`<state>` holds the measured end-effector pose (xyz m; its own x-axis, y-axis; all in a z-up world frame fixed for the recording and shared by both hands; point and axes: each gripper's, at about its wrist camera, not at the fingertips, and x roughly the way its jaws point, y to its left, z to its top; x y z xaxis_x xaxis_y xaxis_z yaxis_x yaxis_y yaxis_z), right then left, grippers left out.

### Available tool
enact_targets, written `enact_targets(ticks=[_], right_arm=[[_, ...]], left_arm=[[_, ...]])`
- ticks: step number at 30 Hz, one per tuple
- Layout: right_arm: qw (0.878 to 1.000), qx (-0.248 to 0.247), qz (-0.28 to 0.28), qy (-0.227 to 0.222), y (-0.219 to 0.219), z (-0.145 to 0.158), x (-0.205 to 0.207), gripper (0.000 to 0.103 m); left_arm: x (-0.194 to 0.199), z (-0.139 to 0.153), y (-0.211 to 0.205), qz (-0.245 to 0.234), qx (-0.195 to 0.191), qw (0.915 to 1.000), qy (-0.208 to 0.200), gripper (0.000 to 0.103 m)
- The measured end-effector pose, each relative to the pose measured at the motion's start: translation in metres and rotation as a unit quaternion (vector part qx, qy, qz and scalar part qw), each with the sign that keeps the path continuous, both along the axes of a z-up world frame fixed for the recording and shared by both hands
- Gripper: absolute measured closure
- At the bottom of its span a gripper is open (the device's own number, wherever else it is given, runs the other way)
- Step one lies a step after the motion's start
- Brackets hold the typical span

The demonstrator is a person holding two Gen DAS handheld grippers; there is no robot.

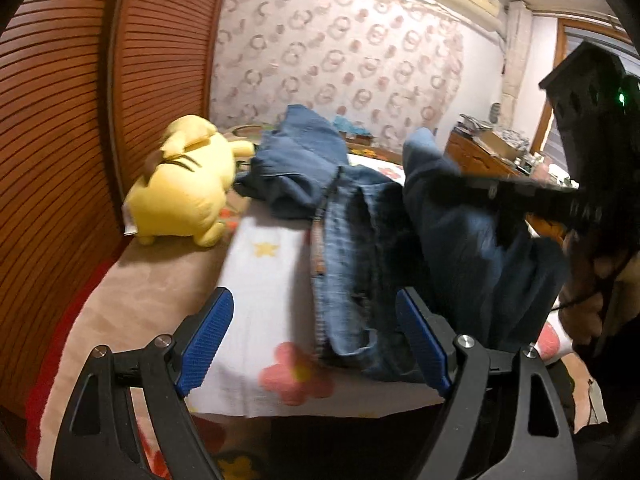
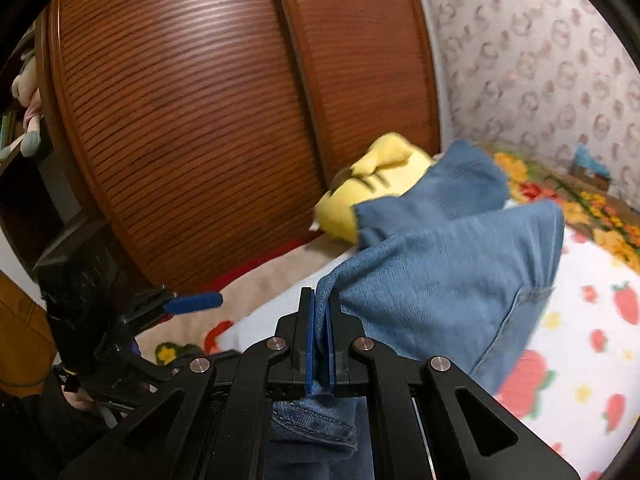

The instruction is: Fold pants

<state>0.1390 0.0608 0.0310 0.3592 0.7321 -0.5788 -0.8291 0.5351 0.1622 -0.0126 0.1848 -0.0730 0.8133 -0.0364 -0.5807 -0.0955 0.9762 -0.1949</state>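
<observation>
Up close, the right gripper (image 2: 319, 332) has its blue-padded fingers (image 2: 308, 340) clamped on a fold of the blue denim pants (image 2: 440, 292), lifting that part off the bed's white fruit-print blanket (image 2: 580, 340). Beside it, the left gripper (image 1: 316, 344) stands wide apart and empty above the blanket edge, the pants' other leg lying near it. Beyond sits a yellow plush toy (image 1: 180, 196) against the brown slatted wardrobe doors (image 1: 60, 140).

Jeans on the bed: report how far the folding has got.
Done: no neat fold yet; the jeans lie rumpled on the blanket. In hand: the right gripper pinches and lifts one part; the left gripper is open, empty. Left: lay flat, fold.
</observation>
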Motion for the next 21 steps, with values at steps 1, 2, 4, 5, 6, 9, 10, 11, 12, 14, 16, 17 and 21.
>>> enact_targets(ticks=[1, 2, 4, 5, 6, 9, 10, 11, 12, 14, 16, 17, 21], right_arm=[[1.000, -0.005, 0.007, 0.008, 0.008, -0.008, 0.001, 0.098], [1.000, -0.009, 0.011, 0.016, 0.013, -0.015, 0.004, 0.098], [0.999, -0.017, 0.009, 0.049, 0.021, -0.032, 0.014, 0.098], [0.998, -0.028, 0.005, 0.053, 0.026, -0.040, 0.016, 0.098], [0.998, -0.033, 0.003, 0.048, 0.029, -0.043, 0.019, 0.098], [0.998, -0.021, -0.005, 0.059, 0.031, -0.044, 0.028, 0.097], [0.998, -0.018, -0.007, 0.060, 0.030, -0.041, 0.029, 0.092], [0.998, -0.017, -0.008, 0.055, 0.028, -0.036, 0.027, 0.089], [0.999, -0.013, -0.008, 0.048, 0.026, -0.029, 0.025, 0.078], [1.000, -0.001, -0.019, 0.023, 0.011, -0.011, 0.019, 0.064], [1.000, 0.009, -0.030, 0.003, -0.003, 0.002, 0.017, 0.063], [0.999, 0.009, -0.040, -0.010, -0.012, 0.008, 0.018, 0.063], [0.995, -0.008, -0.089, -0.031, -0.045, 0.012, 0.028, 0.063]], left_arm=[[-0.001, -0.001, 0.003, 0.005, -0.001, 1.0000, 0.001, 0.019], [-0.002, -0.002, 0.006, 0.009, -0.003, 1.0000, 0.002, 0.019], [-0.004, -0.001, 0.010, 0.014, -0.007, 0.9999, 0.000, 0.019], [-0.003, -0.001, 0.012, 0.016, -0.008, 0.9998, -0.001, 0.019], [-0.004, 0.000, 0.012, 0.017, -0.007, 0.9998, -0.002, 0.019], [-0.005, 0.003, 0.009, 0.016, -0.003, 0.9998, -0.006, 0.019], [-0.005, 0.005, 0.008, 0.015, -0.003, 0.9999, -0.007, 0.019], [-0.004, 0.007, 0.007, 0.014, -0.002, 0.9999, -0.009, 0.019], [-0.002, 0.007, 0.008, 0.013, -0.002, 0.9999, -0.011, 0.019], [0.000, 0.011, 0.003, 0.008, -0.002, 0.9998, -0.016, 0.019], [0.003, 0.017, -0.001, 0.000, -0.002, 0.9997, -0.022, 0.019], [0.004, 0.020, -0.004, -0.005, -0.001, 0.9997, -0.026, 0.019], [0.013, 0.034, -0.020, -0.035, 0.001, 0.9985, -0.042, 0.019]])
